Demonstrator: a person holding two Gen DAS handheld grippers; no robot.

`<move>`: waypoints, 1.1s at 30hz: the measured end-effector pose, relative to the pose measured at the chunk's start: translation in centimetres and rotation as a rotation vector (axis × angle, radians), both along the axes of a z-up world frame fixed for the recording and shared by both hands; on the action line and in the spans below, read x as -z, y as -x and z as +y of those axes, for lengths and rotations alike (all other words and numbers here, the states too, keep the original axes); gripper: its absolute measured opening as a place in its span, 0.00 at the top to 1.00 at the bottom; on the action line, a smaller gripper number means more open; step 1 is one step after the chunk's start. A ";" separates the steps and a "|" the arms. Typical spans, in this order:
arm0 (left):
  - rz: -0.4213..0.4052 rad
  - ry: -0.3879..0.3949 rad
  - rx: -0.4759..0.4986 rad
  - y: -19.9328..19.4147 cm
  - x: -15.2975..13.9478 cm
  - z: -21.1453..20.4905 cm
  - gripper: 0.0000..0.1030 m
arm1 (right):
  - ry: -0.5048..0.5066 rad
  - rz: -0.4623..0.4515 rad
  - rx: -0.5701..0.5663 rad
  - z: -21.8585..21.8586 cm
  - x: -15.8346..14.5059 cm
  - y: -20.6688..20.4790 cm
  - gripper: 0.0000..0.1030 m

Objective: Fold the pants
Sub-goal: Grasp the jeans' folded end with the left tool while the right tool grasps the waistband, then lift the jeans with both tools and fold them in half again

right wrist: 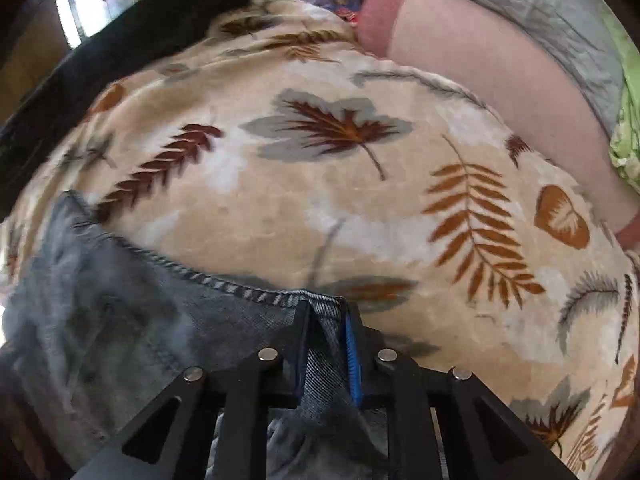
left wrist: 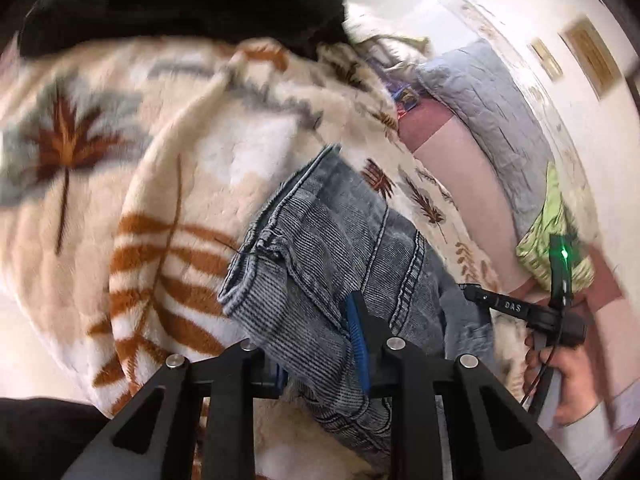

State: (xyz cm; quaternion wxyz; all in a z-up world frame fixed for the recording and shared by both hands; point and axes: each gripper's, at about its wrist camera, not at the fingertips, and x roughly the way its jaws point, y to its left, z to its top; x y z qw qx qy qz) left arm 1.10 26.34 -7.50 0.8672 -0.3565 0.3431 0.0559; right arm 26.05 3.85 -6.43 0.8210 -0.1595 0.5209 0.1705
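Left gripper (left wrist: 320,344) fingers pinching jeans (left wrist: 340,240) (denim)

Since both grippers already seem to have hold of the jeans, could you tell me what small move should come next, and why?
Probably lower both ends together onto the leaf-print blanket. The left gripper is shut on a bunched fold of the jeans, and the right gripper pinches a hem, so the denim is not yet laid flat.

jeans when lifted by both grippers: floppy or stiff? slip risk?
Likely floppy: the jeans bunch and droop around the left gripper. Probably heavyish, thick denim with stout seams. Slip seems unlikely: the right gripper is pinching a fold, and the plush blanket may drag.
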 end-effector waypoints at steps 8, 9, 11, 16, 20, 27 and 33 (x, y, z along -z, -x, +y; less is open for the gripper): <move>0.069 -0.020 -0.007 -0.3 1.2 0.0 0.72 | -0.077 -0.030 0.158 -1.5 -0.8 0.4 0.58; 0.069 -0.025 -0.007 -0.3 1.2 -0.1 0.72 | -0.105 -0.056 0.157 -1.5 -2.1 1.0 0.58; 0.072 -0.023 -0.011 -0.3 1.2 0.0 0.72 | -0.178 -0.100 0.133 -0.8 -4.5 2.3 0.55; 0.068 -0.006 -0.011 -0.1 1.2 0.1 0.72 | -0.364 0.051 -0.066 5.2 -4.1 5.2 0.41; 0.063 0.026 -0.012 0.0 1.4 0.5 0.71 | -0.141 0.138 -0.072 9.5 1.1 5.3 0.37; 0.042 0.113 -0.019 0.2 1.9 1.3 0.71 | -0.271 0.070 -0.050 8.2 -4.3 8.9 0.34; 0.028 0.159 -0.028 0.4 2.2 1.7 0.71 | -0.345 0.280 -0.026 8.5 -0.8 8.6 0.17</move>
